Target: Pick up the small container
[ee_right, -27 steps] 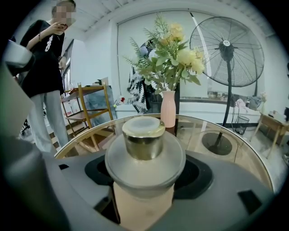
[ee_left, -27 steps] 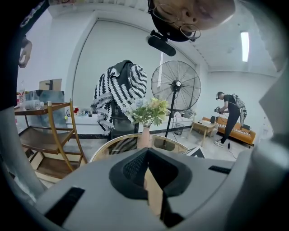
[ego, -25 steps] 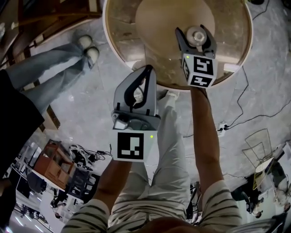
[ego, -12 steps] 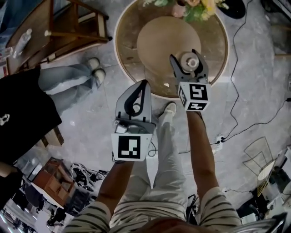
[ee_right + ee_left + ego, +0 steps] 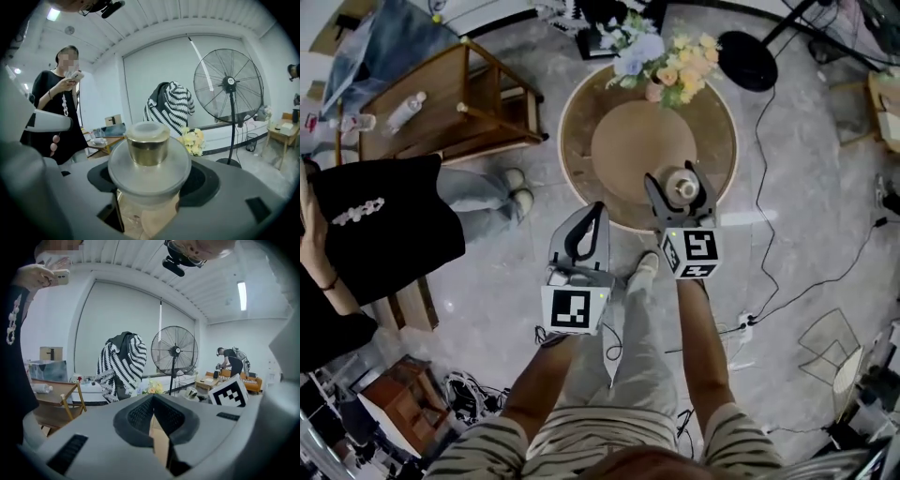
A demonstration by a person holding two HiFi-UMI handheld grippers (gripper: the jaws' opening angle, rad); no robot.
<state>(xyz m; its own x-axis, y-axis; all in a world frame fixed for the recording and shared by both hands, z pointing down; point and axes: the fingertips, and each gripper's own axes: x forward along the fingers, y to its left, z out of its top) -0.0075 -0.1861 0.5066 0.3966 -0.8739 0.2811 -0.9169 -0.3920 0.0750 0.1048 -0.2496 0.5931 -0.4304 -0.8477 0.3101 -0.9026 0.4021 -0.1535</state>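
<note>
The small container (image 5: pixel 684 187), a frosted round pot with a gold cap (image 5: pixel 147 144), sits between the jaws of my right gripper (image 5: pixel 674 183), which is shut on it. It hangs in the air over the near rim of the round wooden table (image 5: pixel 581 108), not touching it. In the right gripper view the container fills the centre and hides the pads. My left gripper (image 5: pixel 597 210) is to its left, over the floor in front of the table. It is shut, with its fingertips (image 5: pixel 153 398) meeting on nothing.
A bouquet (image 5: pixel 661 61) stands at the table's far side. A wooden cart (image 5: pixel 464 98) with a bottle is at the back left, a fan base (image 5: pixel 748 61) at the back right. A person in black (image 5: pixel 380 230) stands at the left. Cables (image 5: pixel 769 197) cross the floor.
Both grippers have risen, the right one lifting the container up off the table. The table and floor now look smaller and farther below.
</note>
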